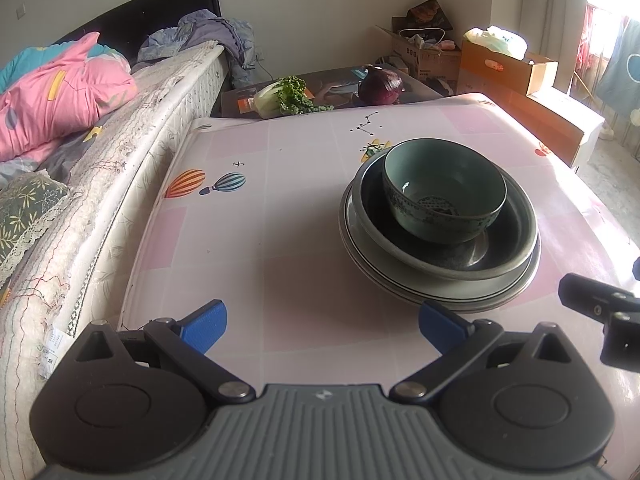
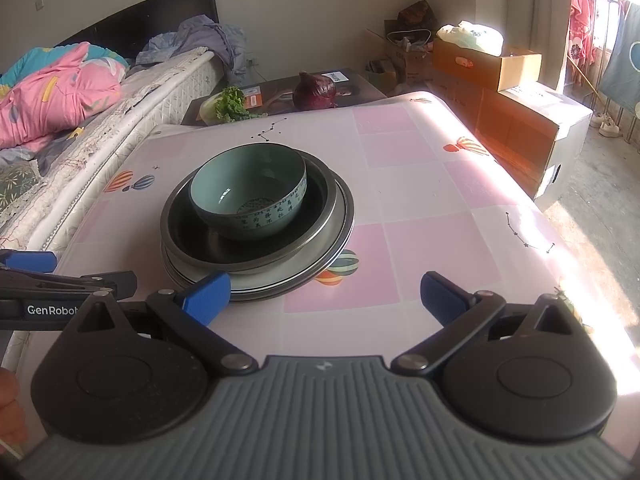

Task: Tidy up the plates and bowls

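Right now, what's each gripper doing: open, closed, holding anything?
Left gripper: open, empty, short of the stacked dishes.
Right gripper: open, empty, also short of the stack.

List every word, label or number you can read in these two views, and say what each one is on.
"GenRobot", cut off at the frame edge: on the left gripper, seen in the right wrist view.
Characters around the green bowl: too small to read.
Print on the cardboard boxes and the label on the mattress: blurred, unreadable.
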`<action>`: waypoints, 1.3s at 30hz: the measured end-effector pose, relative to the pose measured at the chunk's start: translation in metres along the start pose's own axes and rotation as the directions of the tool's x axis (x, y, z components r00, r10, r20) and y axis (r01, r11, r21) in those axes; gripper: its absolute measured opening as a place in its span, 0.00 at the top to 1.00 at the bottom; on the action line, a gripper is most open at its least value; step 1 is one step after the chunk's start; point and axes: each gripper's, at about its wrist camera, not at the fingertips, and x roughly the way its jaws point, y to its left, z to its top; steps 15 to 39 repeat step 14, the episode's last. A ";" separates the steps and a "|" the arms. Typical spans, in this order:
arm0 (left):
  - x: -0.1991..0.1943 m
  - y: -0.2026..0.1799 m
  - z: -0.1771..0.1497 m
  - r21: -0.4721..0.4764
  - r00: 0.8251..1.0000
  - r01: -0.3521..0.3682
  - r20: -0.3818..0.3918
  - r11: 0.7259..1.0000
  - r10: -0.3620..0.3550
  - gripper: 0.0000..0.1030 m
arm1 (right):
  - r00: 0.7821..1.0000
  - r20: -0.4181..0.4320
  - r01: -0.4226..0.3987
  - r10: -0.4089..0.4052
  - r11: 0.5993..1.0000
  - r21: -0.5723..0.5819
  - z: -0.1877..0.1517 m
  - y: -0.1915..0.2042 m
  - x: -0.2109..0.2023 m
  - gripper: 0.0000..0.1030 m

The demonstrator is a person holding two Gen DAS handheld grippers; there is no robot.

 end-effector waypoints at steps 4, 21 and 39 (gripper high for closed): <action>0.000 0.000 0.000 0.000 1.000 0.001 0.000 1.000 -0.001 0.00 | 1.000 0.000 0.000 0.000 1.000 0.000 0.000 0.000 0.000 0.01; 0.000 0.001 0.000 0.000 1.000 -0.004 -0.002 1.000 0.004 0.00 | 1.000 -0.003 0.000 0.000 1.000 0.003 0.000 -0.001 0.000 0.01; 0.000 0.001 0.000 0.000 1.000 -0.004 -0.002 1.000 0.004 0.00 | 1.000 -0.003 0.000 0.000 1.000 0.003 0.000 -0.001 0.000 0.01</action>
